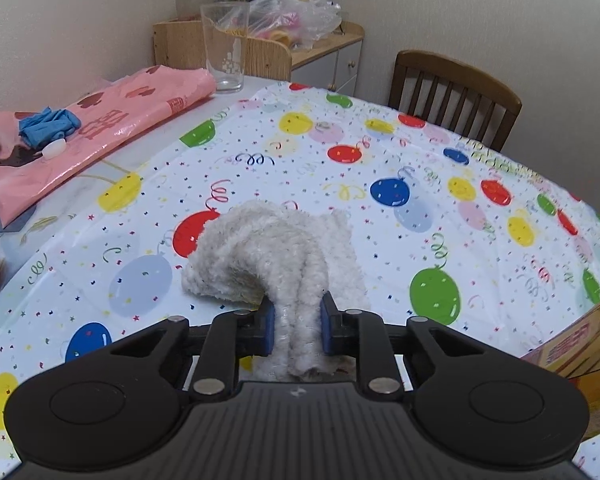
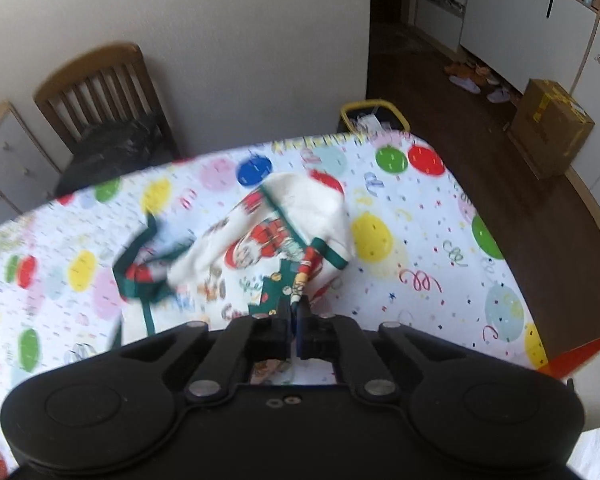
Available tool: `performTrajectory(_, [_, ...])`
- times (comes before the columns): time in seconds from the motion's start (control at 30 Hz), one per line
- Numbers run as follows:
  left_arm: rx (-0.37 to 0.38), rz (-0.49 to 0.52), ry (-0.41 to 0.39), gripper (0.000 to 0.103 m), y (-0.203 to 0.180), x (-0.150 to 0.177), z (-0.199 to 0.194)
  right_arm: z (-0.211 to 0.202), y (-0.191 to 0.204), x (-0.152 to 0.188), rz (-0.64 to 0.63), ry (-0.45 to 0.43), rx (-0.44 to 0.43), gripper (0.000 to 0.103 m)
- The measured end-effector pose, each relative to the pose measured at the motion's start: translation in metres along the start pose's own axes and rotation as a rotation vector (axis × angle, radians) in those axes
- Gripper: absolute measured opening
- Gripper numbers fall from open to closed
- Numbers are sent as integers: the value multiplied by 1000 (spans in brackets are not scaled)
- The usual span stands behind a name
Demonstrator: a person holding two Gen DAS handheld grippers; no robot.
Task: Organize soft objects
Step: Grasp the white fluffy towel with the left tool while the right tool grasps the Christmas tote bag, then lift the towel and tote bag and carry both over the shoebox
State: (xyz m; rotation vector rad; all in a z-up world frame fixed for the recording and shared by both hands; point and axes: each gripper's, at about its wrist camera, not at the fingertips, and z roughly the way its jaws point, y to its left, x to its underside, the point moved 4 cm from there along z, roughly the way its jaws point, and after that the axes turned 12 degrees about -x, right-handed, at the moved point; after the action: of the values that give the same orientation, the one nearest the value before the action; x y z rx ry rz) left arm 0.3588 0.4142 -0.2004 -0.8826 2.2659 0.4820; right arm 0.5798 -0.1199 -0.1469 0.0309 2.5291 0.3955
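Note:
In the left wrist view my left gripper is shut on a fluffy white towel. The towel bunches between the blue pads and its far end drapes onto the balloon-print tablecloth. In the right wrist view my right gripper is shut on a white Christmas-print cloth with green trim and straps. The cloth hangs from the jaws over the tablecloth and looks blurred.
A pink plastic bag with a blue glove lies at the table's left. A tall glass and a wooden shelf stand behind. Wooden chairs stand at the table's far edge. An orange box corner shows at right.

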Motion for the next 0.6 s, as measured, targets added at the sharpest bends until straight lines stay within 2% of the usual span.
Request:
performTrajectory(0.3, [31, -34, -47, 20, 13, -12, -30, -63, 24, -6, -13, -125, -122, 0])
performTrajectory(0.6, [58, -43, -119, 20, 31, -20, -82, -130, 32, -7, -4, -218, -218, 0])
